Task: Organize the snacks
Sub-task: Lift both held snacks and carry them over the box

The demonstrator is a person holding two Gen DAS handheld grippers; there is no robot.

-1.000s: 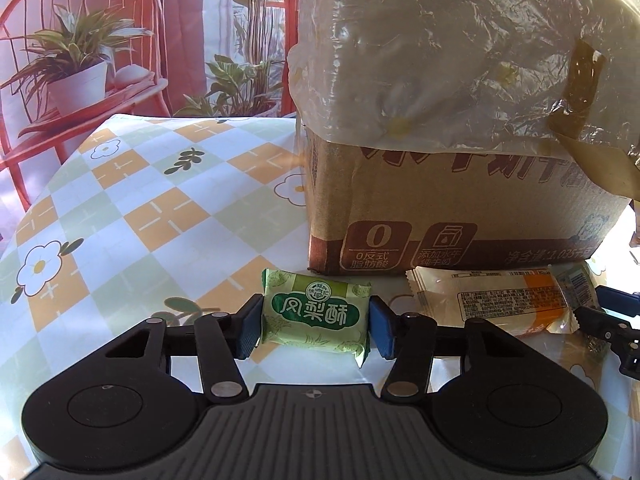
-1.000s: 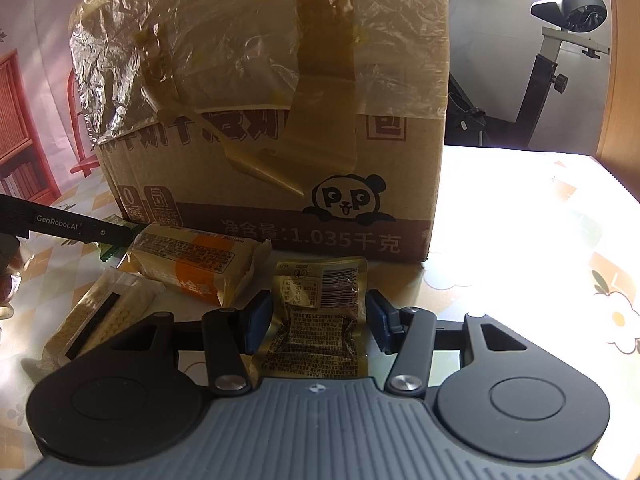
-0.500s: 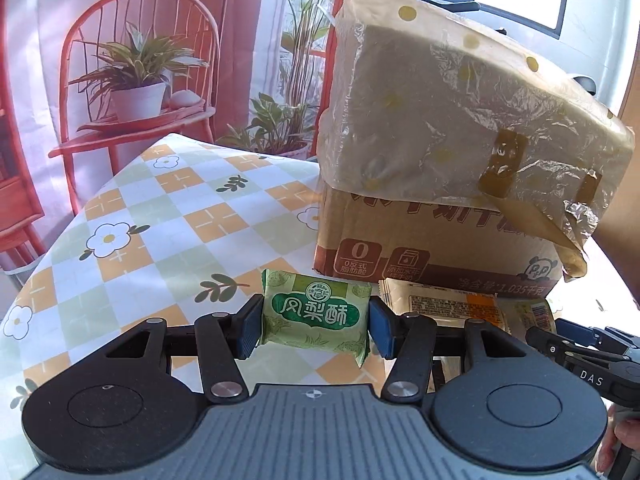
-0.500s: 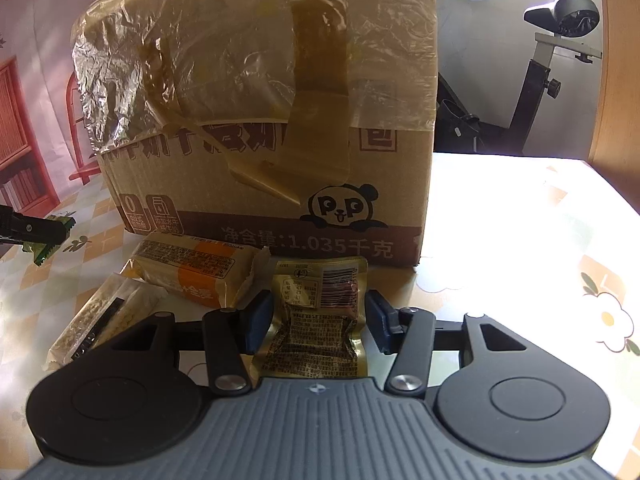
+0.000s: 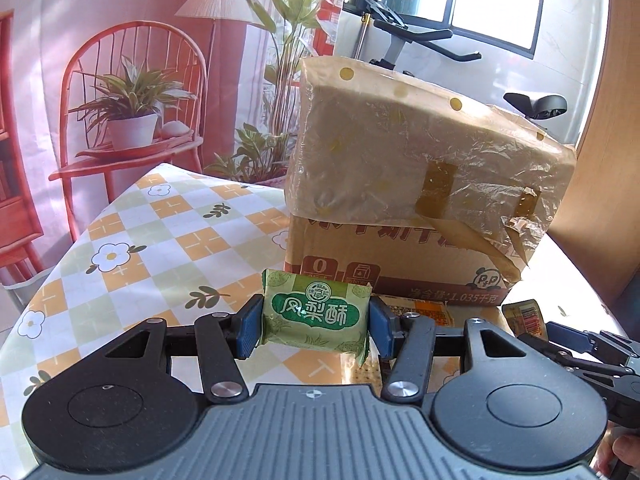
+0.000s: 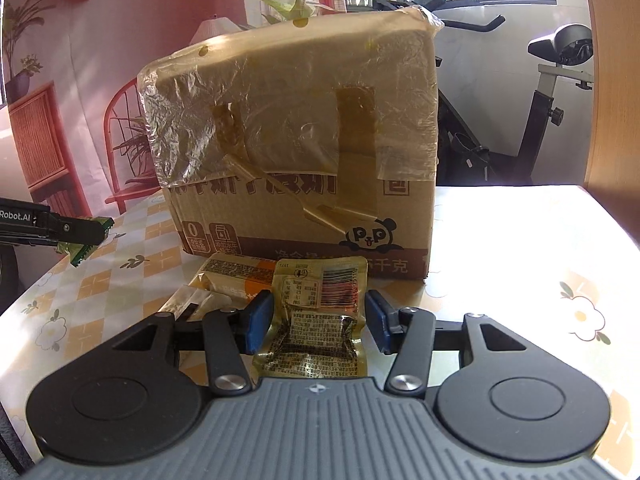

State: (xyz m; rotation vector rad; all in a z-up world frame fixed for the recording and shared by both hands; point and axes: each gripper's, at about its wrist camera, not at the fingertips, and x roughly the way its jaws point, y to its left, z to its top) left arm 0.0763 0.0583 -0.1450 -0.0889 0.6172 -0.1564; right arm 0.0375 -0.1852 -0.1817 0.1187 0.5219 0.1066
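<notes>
A: Two packs are up at once. The left gripper (image 5: 315,325) clamps the green pineapple-cake pack (image 5: 315,314) from both sides, pads tight on its edges, pack clear above the checked tablecloth (image 5: 160,232).

B: And the right one?

A: The right gripper (image 6: 316,322) pinches a gold foil pouch (image 6: 318,316), label side up. The pouch is buckled in the middle, so the squeeze is real. It is in front of the cardboard box (image 6: 304,184), which is wrapped in plastic film w/ brown tape.

B: Is the box open on top?

A: I cannot tell from here, the film hides it. Other snacks lie on the cloth at the box foot: an orange-and-white wrapped bar (image 6: 236,274) and a clear pack w/ something dark (image 6: 188,304).

B: So how to do this step well?

A: I think: keep both grips steady, no extra squeeze, the cake is prob. soft and crumbles. Carry each pack level, keep the 2 grippers apart so they do not bump, and do not brush the loose film. Set down first, then release.
</notes>
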